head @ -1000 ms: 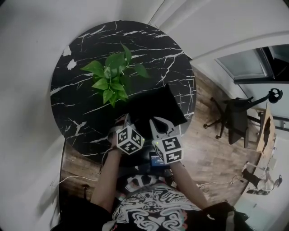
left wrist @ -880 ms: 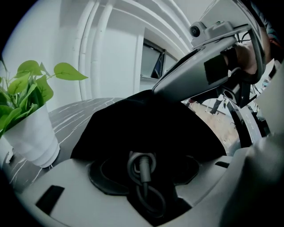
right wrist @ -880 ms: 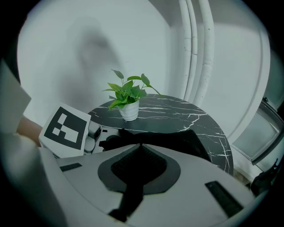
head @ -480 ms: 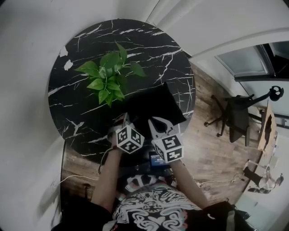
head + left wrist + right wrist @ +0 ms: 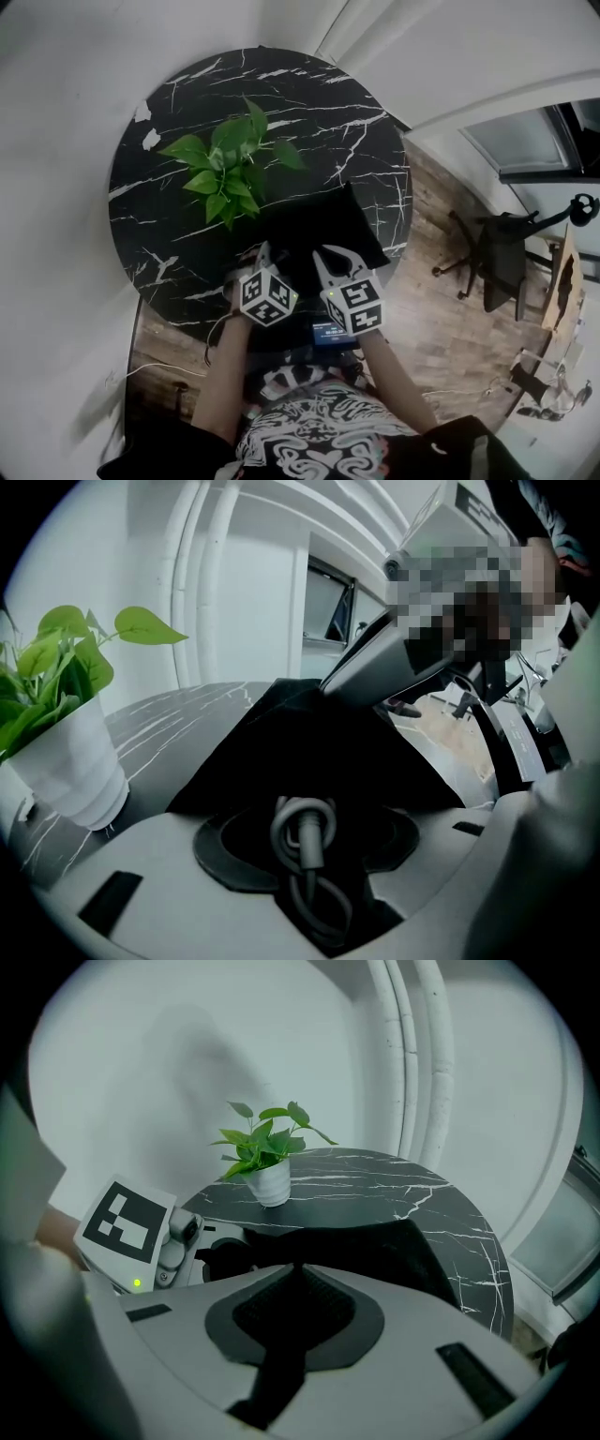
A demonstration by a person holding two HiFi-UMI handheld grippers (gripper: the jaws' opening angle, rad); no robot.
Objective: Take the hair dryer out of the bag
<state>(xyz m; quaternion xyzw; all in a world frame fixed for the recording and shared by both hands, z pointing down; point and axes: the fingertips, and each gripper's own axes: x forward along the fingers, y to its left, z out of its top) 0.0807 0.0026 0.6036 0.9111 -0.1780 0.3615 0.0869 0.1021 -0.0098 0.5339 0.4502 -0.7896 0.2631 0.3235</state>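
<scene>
Left tongs stand apart with the coiled cord between them, its length running along them toward me; my right tongs, just beside, pinch the bag.

Only a slight head-view shift

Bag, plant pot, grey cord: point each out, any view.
bag (image 5: 323,225): head view, middle of the black fabric.
plant pot (image 5: 75,761): left gripper view, white side wall.
grey cord (image 5: 306,838): left gripper view, centre of the coil.
</scene>
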